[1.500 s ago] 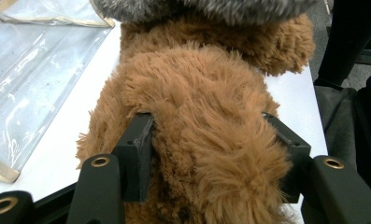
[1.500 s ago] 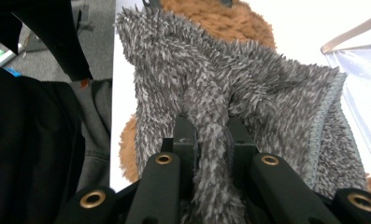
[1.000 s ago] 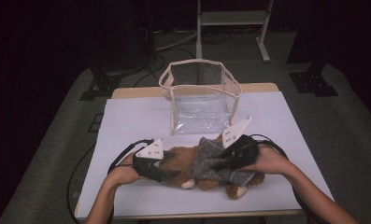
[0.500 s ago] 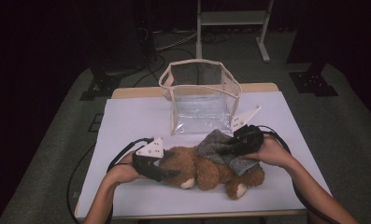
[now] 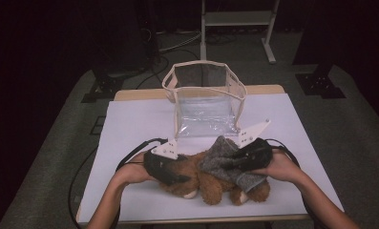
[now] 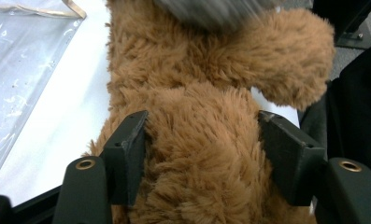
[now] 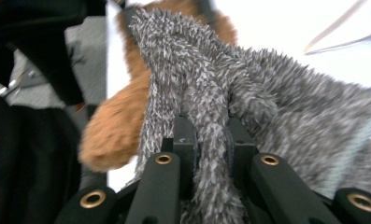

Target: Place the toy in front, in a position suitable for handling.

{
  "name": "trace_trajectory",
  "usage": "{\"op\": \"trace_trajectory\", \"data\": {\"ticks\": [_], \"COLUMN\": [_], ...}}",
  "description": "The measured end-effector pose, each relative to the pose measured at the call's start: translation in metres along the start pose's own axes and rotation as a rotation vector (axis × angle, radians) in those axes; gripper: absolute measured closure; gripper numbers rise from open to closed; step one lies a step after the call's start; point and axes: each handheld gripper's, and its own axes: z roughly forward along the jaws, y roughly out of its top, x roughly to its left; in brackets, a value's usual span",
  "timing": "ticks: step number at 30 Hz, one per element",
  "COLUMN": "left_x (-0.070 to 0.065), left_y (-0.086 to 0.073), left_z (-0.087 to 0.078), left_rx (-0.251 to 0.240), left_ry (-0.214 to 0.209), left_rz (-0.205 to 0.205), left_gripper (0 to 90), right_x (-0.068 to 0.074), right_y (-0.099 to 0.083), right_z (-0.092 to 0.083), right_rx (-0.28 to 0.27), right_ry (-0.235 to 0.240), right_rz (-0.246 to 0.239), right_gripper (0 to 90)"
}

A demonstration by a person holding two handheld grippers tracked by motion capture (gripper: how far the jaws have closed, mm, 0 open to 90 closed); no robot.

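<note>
Left tool (image 5: pixel 170 167): black body, grey three-cornered plate on top, black cable looping off it. Right tool (image 5: pixel 247 152): same black build, plate, cable. Jaws are flat black blocks on rounded black arms with brass-ringed screw holes. Forearms bare, no sleeves.

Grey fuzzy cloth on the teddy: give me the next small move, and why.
Probably lift the right gripper a little to peel the grey cloth off. It is shut on a fold of cloth, while the left gripper clamps the teddy bear against the table, so the bear should stay down.
</note>
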Motion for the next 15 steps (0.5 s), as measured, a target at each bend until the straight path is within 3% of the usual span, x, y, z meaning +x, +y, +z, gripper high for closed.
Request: {"op": "trace_trajectory", "data": {"ticks": [2,5,6,11,15], "left_x": [-0.001,-0.003,-0.003,0.0,0.001], "left_y": [-0.001,-0.002,-0.002,0.003,0.013], "left_z": [0.0,-0.001,-0.001,-0.003,0.0], "left_rx": [0.003,0.001,-0.002,-0.014,-0.016], "left_ry": [-0.005,-0.005,-0.005,-0.007,-0.01], "left_rz": [0.004,0.009,0.007,-0.007,-0.005], "left_gripper": [36.3,36.3,35.9,28.5,25.4], "right_x": [-0.004,-0.02,-0.022,-0.016,-0.008], "right_y": [0.001,0.003,0.002,-0.005,-0.008], "right_z": [-0.004,-0.013,-0.01,0.003,0.002], "right_rx": [-0.013,-0.041,-0.034,-0.008,-0.006], "right_ry": [-0.016,-0.072,-0.063,-0.05,-0.044], "right_rz": [0.01,0.058,0.069,0.061,0.054], "right_gripper": [78.0,78.0,77.9,78.1,78.2]}}
